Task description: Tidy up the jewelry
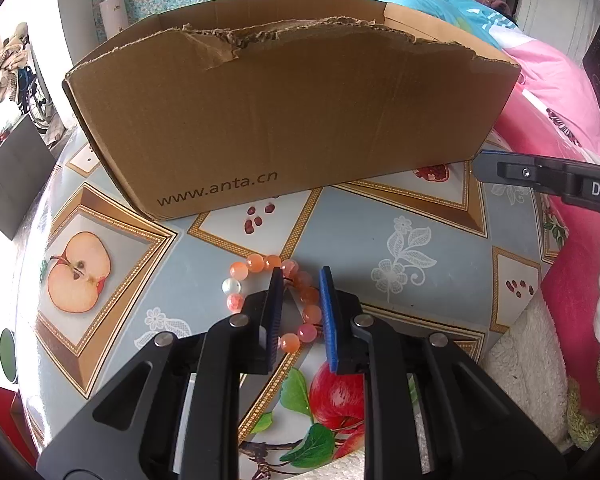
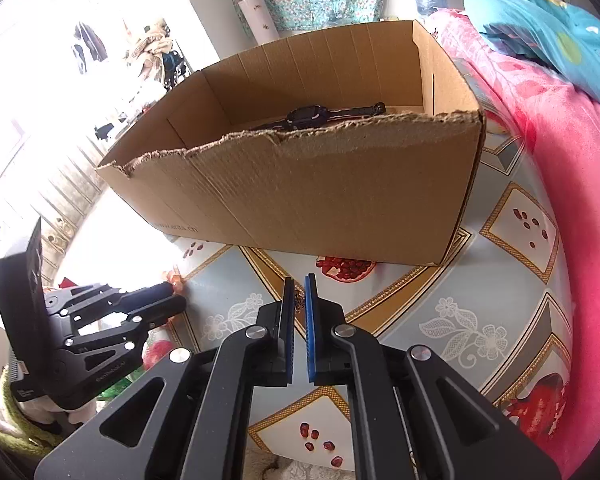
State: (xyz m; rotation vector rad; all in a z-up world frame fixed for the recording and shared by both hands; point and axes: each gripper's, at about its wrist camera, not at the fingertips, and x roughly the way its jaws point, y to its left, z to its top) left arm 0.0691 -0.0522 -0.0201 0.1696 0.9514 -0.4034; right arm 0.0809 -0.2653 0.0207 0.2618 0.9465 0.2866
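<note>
An orange and pink bead bracelet (image 1: 256,264) lies on the fruit-print tablecloth (image 1: 380,232), in front of the cardboard box (image 1: 284,120). My left gripper (image 1: 300,274) is open and low over the bracelet, its fingers straddling the bracelet's right side. My right gripper (image 2: 299,280) is nearly closed and empty, above the cloth in front of the box (image 2: 320,196). A dark wristwatch (image 2: 312,116) lies inside the box. The left gripper also shows at the left of the right wrist view (image 2: 172,300), with beads (image 2: 176,276) at its tips.
The right gripper's finger (image 1: 496,164) reaches in from the right of the left wrist view. A pink blanket (image 2: 560,128) lies on the right. A white fluffy cloth (image 1: 528,364) lies at the table's near right edge. A dark panel (image 1: 12,176) stands at the left.
</note>
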